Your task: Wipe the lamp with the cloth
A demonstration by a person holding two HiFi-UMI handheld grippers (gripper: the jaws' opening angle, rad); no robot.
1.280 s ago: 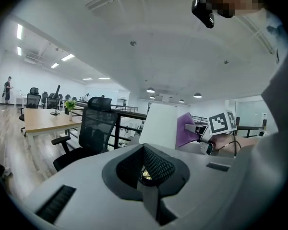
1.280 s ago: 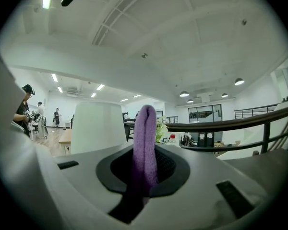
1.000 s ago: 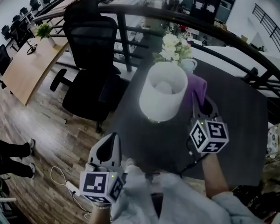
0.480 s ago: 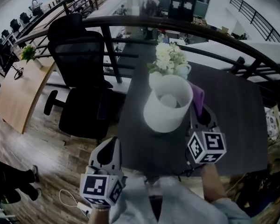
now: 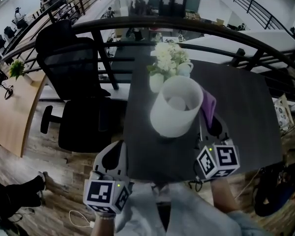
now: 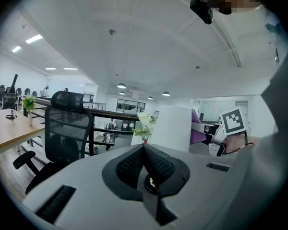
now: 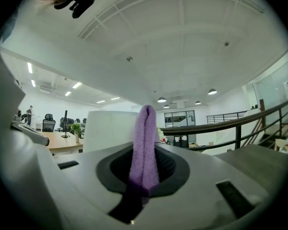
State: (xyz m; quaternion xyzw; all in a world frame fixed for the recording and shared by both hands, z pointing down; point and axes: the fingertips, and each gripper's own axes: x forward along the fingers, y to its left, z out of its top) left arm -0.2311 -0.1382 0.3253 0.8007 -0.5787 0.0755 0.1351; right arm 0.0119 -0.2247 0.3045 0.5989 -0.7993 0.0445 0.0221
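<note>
Looking down, head view: a white drum-shaped lamp (image 5: pixel 176 107) stands mid-frame on a dark matte table (image 5: pixel 241 117), with flowers (image 5: pixel 169 58) just behind it toward the top. The purple cloth (image 5: pixel 209 102) lies along the lamp's right side and seems to touch it, pinched by the right gripper (image 5: pixel 210 124) at lower right. The left gripper (image 5: pixel 119 147) hangs at lower left, off the table's edge and well apart from the lamp.
Left gripper view: jaws pressed together on nothing, their ribbed dark inner faces meeting in a point. The lamp's smooth pale wall shows right of centre.
Right gripper view: jaws clamped on a folded strip of fuzzy cloth that stands upright mid-frame. The lamp sits plain and white behind it, to the left.
Risk: the lamp looks light and nothing steadies it, so a firm sideways wipe could tip it or shove it into the flowers. The floppy cloth might also drag out of the jaws if it catches on the lamp's top rim.
</note>
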